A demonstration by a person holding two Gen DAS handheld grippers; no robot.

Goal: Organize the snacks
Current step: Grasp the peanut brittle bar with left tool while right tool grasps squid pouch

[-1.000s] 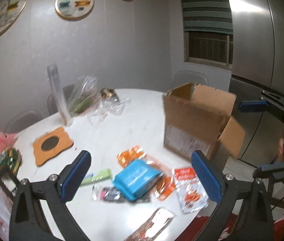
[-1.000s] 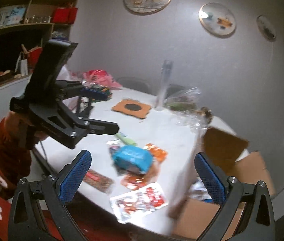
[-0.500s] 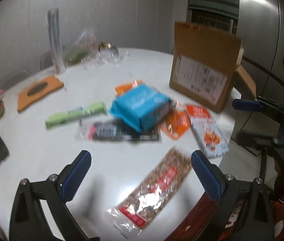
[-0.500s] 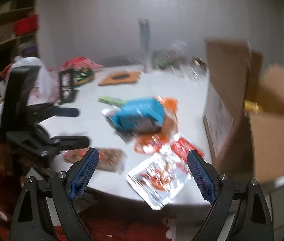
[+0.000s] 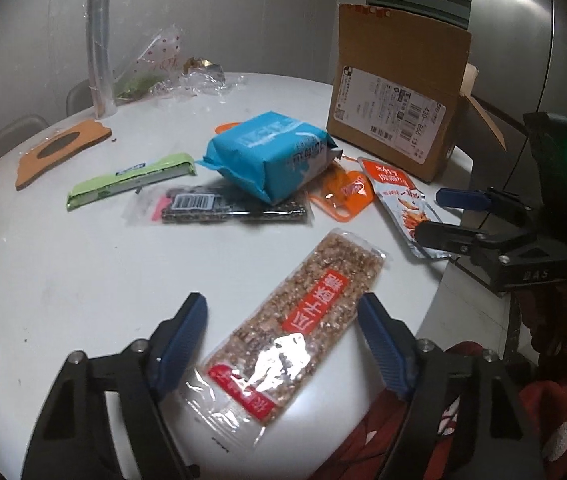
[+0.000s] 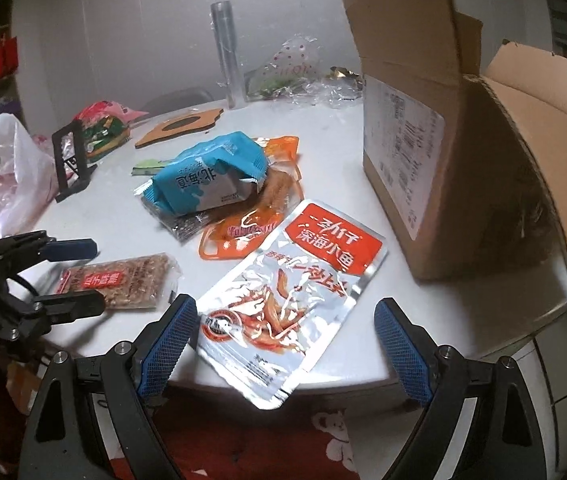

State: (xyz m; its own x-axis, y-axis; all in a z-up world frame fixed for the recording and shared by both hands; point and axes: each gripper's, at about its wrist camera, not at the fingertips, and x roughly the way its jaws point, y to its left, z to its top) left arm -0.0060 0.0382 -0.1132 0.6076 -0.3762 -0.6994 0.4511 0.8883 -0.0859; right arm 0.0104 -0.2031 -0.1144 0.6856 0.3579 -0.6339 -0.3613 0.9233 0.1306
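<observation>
Two tools hang low over the near edge of the white round tabletop (image 5: 83, 272), each with its blue-padded fingers spread wide and gripping nothing. The left tool (image 5: 283, 344) points across the tabletop with its fingers either side of the near end of the grain bar (image 5: 295, 328), a long flat block of pressed brown grains in clear crinkly film with a red label; whether the pads touch the wrapper I cannot tell. The right tool (image 6: 283, 340) hovers in the same way above the fish snack pouch (image 6: 291, 296), a flat silver foil sachet with an orange-red top panel, whose near corner overhangs the tabletop rim. In the left wrist view the right tool shows at the far right edge, angled inward beside that pouch.

Further in lies a loose heap: a puffy blue snack bag (image 5: 271, 156) of soft matte plastic rests on a dark flat packet (image 5: 219, 208) in clear film and on an orange pouch (image 6: 255, 220), glossy and see-through. A slim green packet (image 5: 131, 180) lies just to its left. An open cardboard box (image 6: 463, 152), brown and corrugated with a printed shipping label, stands on the tabletop's right side, flaps up. Beyond are a thin wooden cut-out (image 5: 59, 152), a clear upright tube (image 5: 101, 52) and crumpled cellophane (image 5: 163, 72).
</observation>
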